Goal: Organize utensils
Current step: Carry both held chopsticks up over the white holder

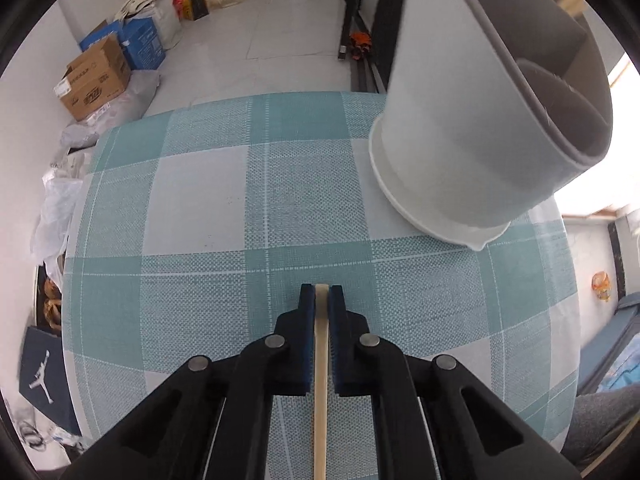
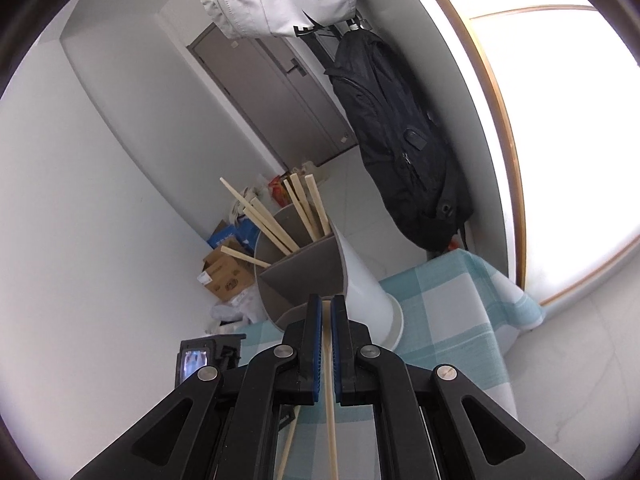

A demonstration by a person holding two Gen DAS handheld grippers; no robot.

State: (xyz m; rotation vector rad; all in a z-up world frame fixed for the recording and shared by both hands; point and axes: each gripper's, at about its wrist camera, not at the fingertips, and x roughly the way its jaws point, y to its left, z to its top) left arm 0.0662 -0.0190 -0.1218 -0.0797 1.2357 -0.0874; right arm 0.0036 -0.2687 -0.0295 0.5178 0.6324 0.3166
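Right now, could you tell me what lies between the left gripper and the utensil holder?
Only bare checked tablecloth, seen in the left wrist view, separates the left gripper, shut on a chopstick, from the utensil holder.

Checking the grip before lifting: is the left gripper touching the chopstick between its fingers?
Touching. The left wrist view shows the left gripper shut on the chopstick, both blue pads pressed against its sides with no gap.

Checked tablecloth (image 1: 208,200) — white utensil holder (image 1: 440,184)
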